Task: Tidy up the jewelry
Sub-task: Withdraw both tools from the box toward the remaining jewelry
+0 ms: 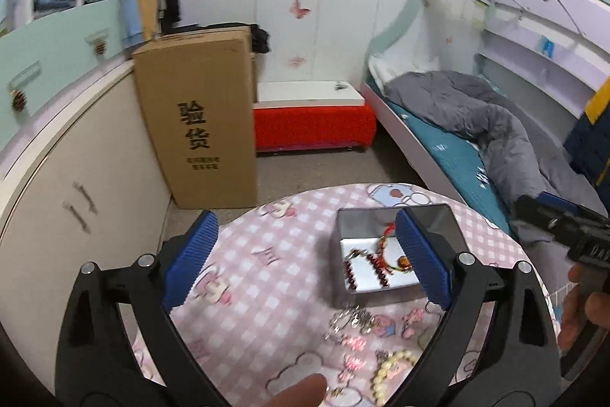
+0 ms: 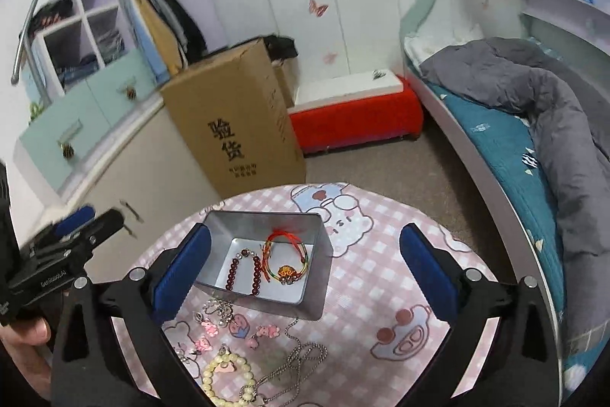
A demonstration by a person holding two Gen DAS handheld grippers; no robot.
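An open metal tin (image 2: 322,246) (image 1: 337,254) sits on the round table with the pink checked cloth (image 2: 381,277) (image 1: 267,277). Inside lie a dark red bead bracelet (image 2: 246,267) (image 1: 362,271) and a red and green cord bracelet (image 2: 286,256) (image 1: 392,256). In front of the tin lie loose pieces: a cream bead bracelet (image 2: 225,374) (image 1: 389,369), a silver chain (image 2: 297,357), small pink charms (image 2: 236,327) (image 1: 354,342). My left gripper (image 1: 305,254) is open and empty above the cloth, left of the tin. My right gripper (image 2: 305,266) is open and empty, its jaws either side of the tin's right half.
A tall cardboard box (image 2: 236,117) (image 1: 198,117) stands on the floor behind the table, next to a white cabinet (image 1: 76,178). A red bench (image 2: 358,121) stands against the far wall. A bed with a grey duvet (image 2: 533,94) runs along the right. A hand (image 1: 579,308) holds the other gripper.
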